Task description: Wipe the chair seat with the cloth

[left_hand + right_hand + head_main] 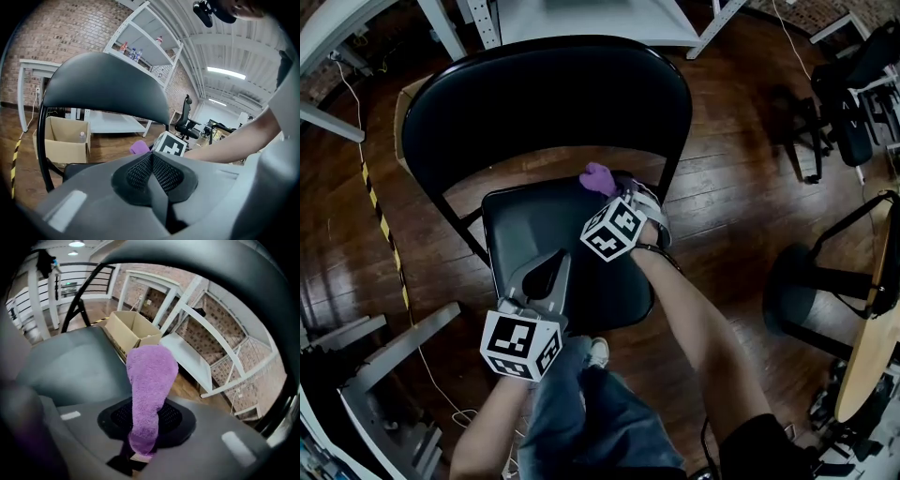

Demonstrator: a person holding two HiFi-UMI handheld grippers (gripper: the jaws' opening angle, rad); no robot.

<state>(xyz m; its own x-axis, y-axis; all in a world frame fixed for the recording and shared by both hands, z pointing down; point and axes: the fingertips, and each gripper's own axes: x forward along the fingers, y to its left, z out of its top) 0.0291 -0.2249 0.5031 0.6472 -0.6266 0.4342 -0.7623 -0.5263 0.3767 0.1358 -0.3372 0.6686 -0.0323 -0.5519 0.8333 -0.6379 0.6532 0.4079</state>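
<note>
While the left hand-held gripper [546,274] hangs over the seat's [520,220] front-left corner with its jaws pressed together on nothing, the right hand-held gripper [617,187] is clenched on the purple cloth [598,178]. Cloth sticks out past the jaws at the seat's rear edge, right of centre, just under the backrest [544,94]. Can't tell whether it touches the seat. Wood floor [722,206] all round the chair.
</note>
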